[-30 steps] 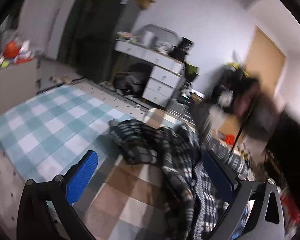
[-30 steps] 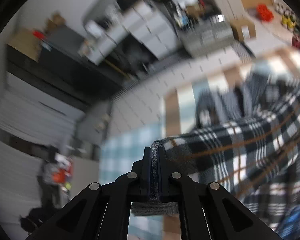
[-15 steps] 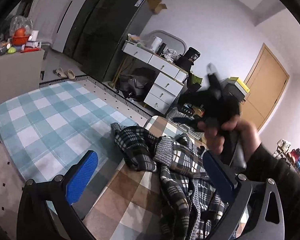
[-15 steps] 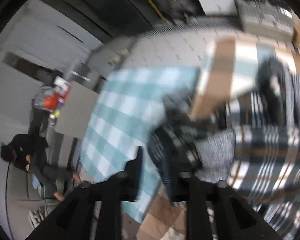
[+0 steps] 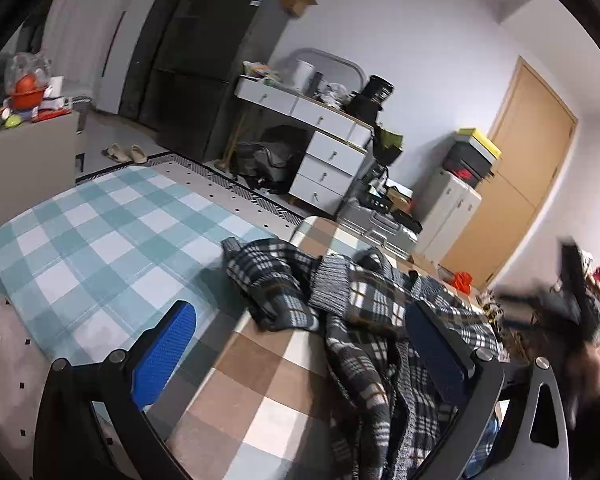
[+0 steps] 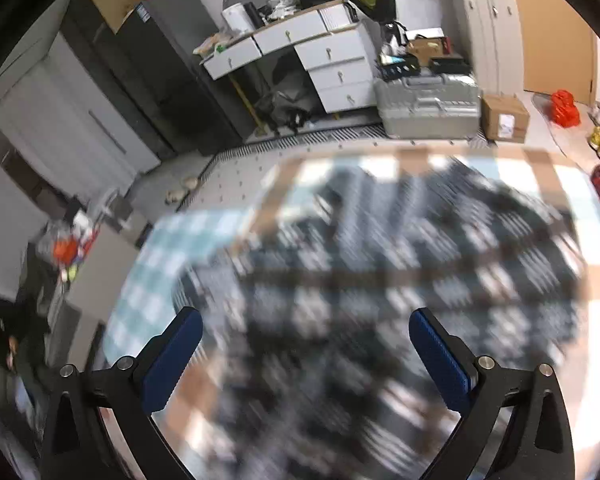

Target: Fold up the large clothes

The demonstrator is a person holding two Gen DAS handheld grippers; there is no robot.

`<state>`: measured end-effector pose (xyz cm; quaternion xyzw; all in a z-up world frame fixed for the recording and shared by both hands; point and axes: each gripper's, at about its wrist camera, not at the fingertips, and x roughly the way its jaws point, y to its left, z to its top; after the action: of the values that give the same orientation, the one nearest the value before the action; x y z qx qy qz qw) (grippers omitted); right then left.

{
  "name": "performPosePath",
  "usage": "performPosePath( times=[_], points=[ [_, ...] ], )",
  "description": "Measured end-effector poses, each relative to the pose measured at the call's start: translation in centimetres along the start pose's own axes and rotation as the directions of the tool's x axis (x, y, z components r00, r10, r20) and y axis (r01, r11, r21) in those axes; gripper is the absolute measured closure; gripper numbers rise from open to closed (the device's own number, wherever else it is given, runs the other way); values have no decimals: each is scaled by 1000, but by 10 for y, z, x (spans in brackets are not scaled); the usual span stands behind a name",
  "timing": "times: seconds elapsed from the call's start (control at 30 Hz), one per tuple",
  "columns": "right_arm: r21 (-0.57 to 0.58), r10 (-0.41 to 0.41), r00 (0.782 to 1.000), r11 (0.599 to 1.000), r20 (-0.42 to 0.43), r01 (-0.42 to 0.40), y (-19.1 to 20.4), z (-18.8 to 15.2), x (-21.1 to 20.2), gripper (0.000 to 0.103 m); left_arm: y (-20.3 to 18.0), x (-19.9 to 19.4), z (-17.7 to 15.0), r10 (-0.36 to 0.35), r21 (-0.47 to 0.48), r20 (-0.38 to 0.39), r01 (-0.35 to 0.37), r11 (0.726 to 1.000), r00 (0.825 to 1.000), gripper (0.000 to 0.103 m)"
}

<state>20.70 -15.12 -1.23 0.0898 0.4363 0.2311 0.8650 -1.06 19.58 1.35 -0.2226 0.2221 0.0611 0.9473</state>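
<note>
A dark plaid garment (image 5: 360, 312) lies crumpled on the brown-and-white checked table cover (image 5: 260, 392), its grey ribbed hem turned up. My left gripper (image 5: 300, 344) hovers low over the table's near side, open, with the cloth running behind its right finger and nothing pinched. In the right wrist view the garment (image 6: 380, 280) is a blurred spread below my right gripper (image 6: 304, 344). Its jaws are opening wide and its blue pads touch no cloth. At the right edge of the left wrist view a blurred hand (image 5: 592, 364) shows.
A teal checked cover (image 5: 100, 248) adjoins the table on the left. Beyond stand a white drawer desk (image 5: 324, 148), a dark cabinet (image 5: 204, 64), a grey case (image 6: 428, 108) and a wooden door (image 5: 516, 184). A person (image 6: 4, 332) sits low at the far left.
My right gripper went from shut on the garment's ribbed hem to wide open and swung away to the right. The released cloth settled on the table. The left gripper stayed put.
</note>
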Motion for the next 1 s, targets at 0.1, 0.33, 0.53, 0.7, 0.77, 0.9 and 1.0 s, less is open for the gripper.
performPosePath(
  times=[0.1,0.33,0.53,0.7,0.77,0.9,1.0],
  points=[
    [9,-66,997,998,47,66,-34,-67,-42,0,-13,1,-6,-8,38,-10,8,999,1000,1],
    [194,-31,997,980,-69,43,-84,-199,-73,0,-40,5,-25,24,140,-26,-20,990,999,1],
    [228,62,991,973,-116,-34,-87,-233,-59,0,-53,10,-38,80,193,-18,-75,978,997,1],
    [223,85,974,974,-210,-37,-80,-239,-33,34,-50,9,-39,113,190,9,-113,975,994,1],
    [185,76,975,982,-208,-37,-74,-236,-33,67,-47,7,-38,107,174,13,-108,979,994,1],
    [254,159,972,961,-175,-111,-80,-231,-41,90,-50,11,-40,111,197,3,-110,974,994,1],
    [394,260,965,890,-22,-231,-106,-228,-71,91,-52,16,-43,113,221,-18,-106,969,993,1]
  ],
)
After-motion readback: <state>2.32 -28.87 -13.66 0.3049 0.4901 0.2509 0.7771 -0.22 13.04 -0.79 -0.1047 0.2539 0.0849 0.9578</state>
